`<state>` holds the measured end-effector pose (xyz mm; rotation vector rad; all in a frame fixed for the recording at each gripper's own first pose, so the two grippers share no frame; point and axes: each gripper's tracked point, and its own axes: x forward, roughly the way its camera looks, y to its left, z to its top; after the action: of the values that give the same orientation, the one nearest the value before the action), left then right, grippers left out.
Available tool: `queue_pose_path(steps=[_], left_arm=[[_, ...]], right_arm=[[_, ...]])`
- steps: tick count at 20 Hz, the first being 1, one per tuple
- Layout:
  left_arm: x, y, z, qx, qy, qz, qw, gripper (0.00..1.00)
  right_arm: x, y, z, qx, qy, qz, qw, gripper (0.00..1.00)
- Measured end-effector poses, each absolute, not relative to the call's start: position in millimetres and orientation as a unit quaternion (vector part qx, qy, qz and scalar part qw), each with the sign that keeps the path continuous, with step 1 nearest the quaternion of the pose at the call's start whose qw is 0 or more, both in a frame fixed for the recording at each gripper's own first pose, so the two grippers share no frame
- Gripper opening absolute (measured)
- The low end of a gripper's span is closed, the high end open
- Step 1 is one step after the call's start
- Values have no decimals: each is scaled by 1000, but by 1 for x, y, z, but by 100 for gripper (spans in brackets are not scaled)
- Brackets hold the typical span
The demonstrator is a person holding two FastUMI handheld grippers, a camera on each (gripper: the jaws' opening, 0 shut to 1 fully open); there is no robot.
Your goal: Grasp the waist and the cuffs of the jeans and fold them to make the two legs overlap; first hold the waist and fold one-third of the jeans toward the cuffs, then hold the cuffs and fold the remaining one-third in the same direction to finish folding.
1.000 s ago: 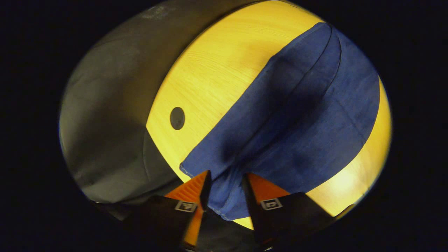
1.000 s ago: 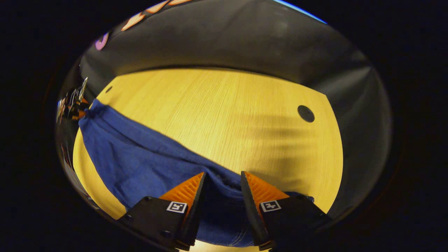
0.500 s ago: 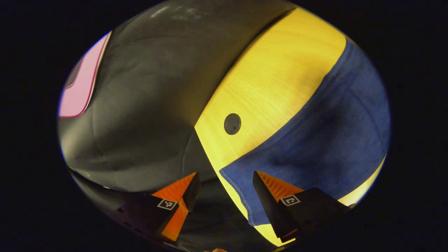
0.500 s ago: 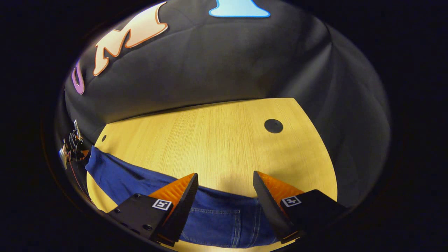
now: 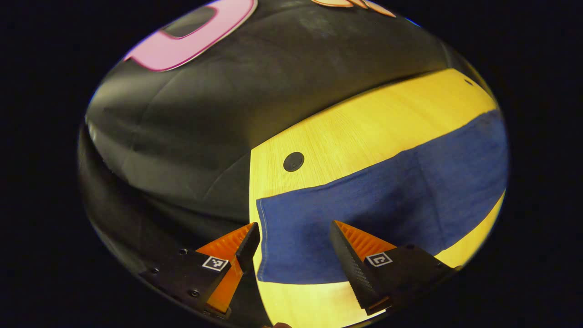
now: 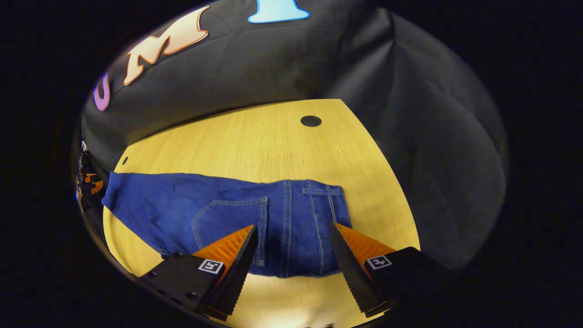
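The blue jeans (image 6: pixel 227 214) lie flat across the light wooden table (image 6: pixel 255 146), folded lengthwise with one leg on the other. Their waist end with a back pocket is in the right gripper view, just beyond my open right gripper (image 6: pixel 294 239). The cuff end (image 5: pixel 291 237) lies in the left gripper view, near the table's end, in front of my open left gripper (image 5: pixel 294 234). Neither gripper holds anything. The left gripper (image 6: pixel 86 184) also shows far off at the left of the right gripper view.
A round black grommet (image 5: pixel 294 161) sits in the table beyond the cuffs, and another grommet (image 6: pixel 311 121) lies past the waist. Black cloth walls close in behind the table and at both ends.
Both grippers let go of the jeans, opened and drew back. The jeans now lie flat on the table.
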<state>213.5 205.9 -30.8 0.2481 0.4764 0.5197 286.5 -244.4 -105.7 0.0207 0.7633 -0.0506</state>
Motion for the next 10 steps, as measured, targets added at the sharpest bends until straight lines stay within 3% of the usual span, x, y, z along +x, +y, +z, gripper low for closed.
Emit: queue_pose_path(steps=[2,3,6,7,8,10], left_arm=[[215,206,-28,104,211,265,935,94],[217,208,-28,97,202,269,937,94],[222,207,-28,54,185,276,941,94],[223,207,-26,40,181,280,942,94],[226,206,-23,28,177,280,943,95],[227,204,-14,15,175,283,943,96]], right_arm=[[276,-254,-109,26,373,-32,927,92],[273,-259,-109,32,371,-38,927,98],[269,-275,-119,54,372,-53,925,98],[268,-280,-123,64,373,-57,924,92],[268,-283,-128,73,375,-60,922,98],[267,-290,-140,85,383,-64,917,98]])
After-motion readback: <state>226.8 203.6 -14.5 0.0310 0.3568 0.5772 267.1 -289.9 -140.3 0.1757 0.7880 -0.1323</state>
